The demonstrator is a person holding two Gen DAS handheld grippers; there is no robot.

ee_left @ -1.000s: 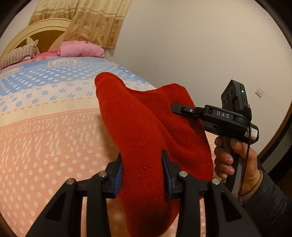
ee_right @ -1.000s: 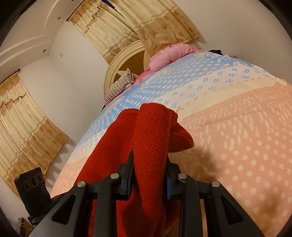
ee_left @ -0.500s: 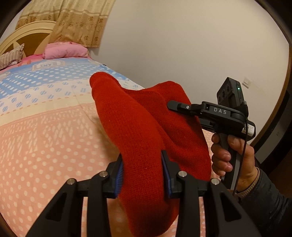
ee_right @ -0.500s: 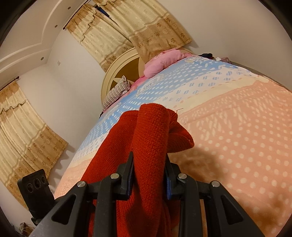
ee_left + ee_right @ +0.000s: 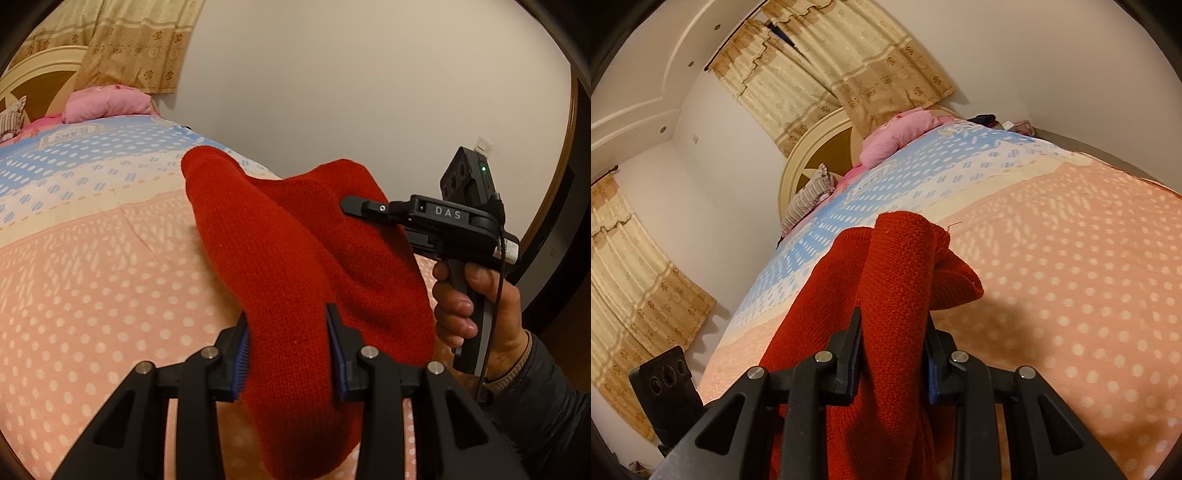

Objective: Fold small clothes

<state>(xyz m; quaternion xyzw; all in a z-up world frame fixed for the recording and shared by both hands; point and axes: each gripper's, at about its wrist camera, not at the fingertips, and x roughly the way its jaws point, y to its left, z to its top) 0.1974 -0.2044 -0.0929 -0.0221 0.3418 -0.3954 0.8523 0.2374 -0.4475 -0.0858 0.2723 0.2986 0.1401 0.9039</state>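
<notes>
A red knitted garment (image 5: 295, 258) hangs in the air above the bed, held by both grippers. My left gripper (image 5: 288, 350) is shut on one bunched edge of it. My right gripper (image 5: 894, 347) is shut on another bunched part of the garment (image 5: 897, 280), and its body shows in the left wrist view (image 5: 443, 221) at the right, held by a hand. The cloth drapes down between the two grippers. Its lower part is hidden below the fingers.
The bed (image 5: 92, 277) has a dotted cover, pink near me and blue farther off (image 5: 923, 177). A pink pillow (image 5: 107, 103) and a striped pillow (image 5: 809, 195) lie by the round headboard (image 5: 820, 147). Curtains (image 5: 849, 62) hang behind; a plain wall (image 5: 351, 92) stands at the right.
Both grippers have kept their hold on the red garment. Both views have swung somewhat, so the pillows and headboard sit in a different part of each frame.
</notes>
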